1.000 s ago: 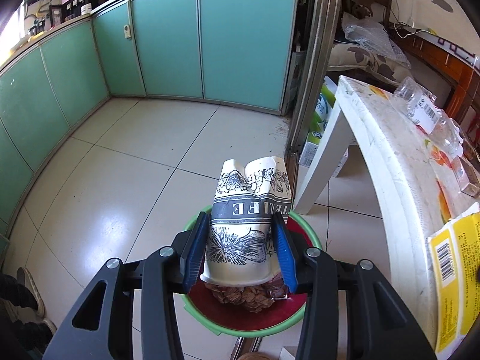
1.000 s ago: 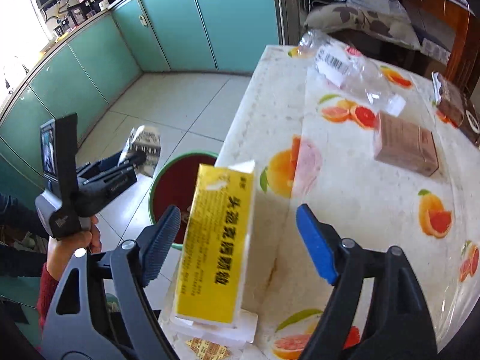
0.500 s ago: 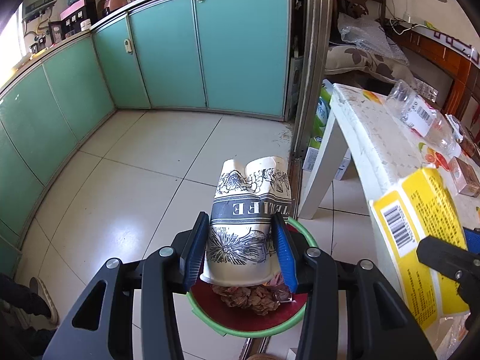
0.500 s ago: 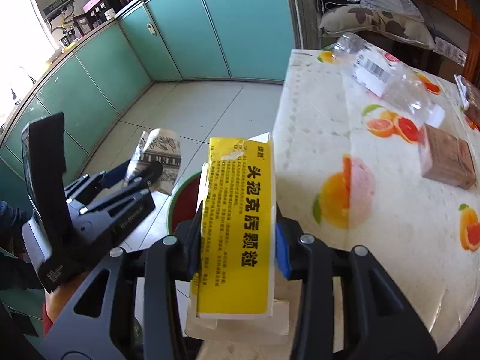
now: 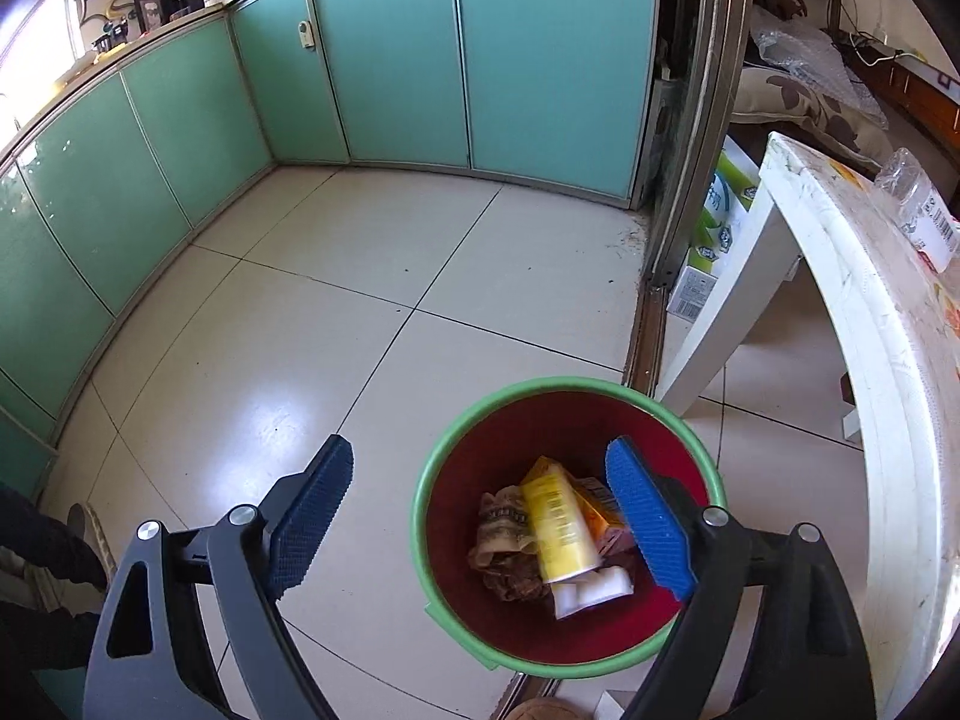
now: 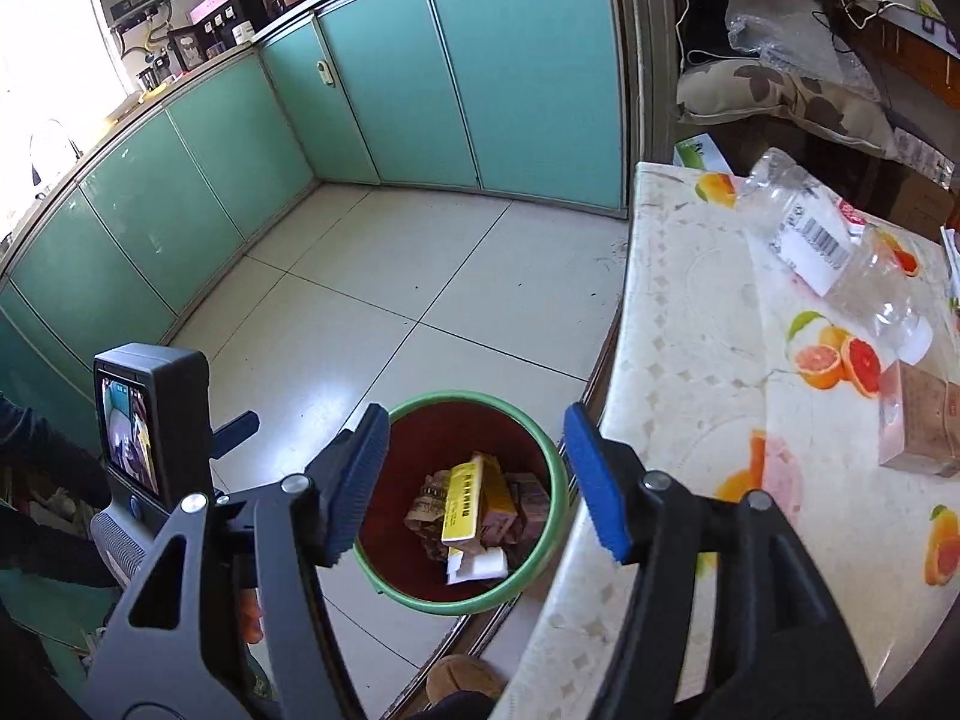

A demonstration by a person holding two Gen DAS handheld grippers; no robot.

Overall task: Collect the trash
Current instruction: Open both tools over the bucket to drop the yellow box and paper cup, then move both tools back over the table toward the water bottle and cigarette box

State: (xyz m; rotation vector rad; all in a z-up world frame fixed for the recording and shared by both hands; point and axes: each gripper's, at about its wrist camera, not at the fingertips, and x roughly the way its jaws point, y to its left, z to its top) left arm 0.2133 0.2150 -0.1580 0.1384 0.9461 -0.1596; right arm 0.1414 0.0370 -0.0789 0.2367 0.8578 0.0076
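A red bin with a green rim (image 5: 456,444) (image 6: 543,438) stands on the floor beside the table. Inside it lie the yellow box (image 5: 558,522) (image 6: 465,504), the crushed paper cup (image 5: 501,525) (image 6: 423,501) and other scraps. My left gripper (image 5: 480,519) is open and empty above the bin's left side. My right gripper (image 6: 480,483) is open and empty above the bin. On the table (image 6: 690,312) lie a clear plastic bottle (image 6: 828,240) and a brown box (image 6: 921,420).
Teal cabinets (image 5: 390,54) line the far wall. A white table leg (image 5: 732,300) stands right of the bin, with a green-white carton (image 5: 714,222) behind it. The left gripper's body and screen (image 6: 150,420) show at the left of the right wrist view.
Both grippers have opened. The paper cup has left my left gripper and the yellow box has left my right gripper; both now lie in the bin.
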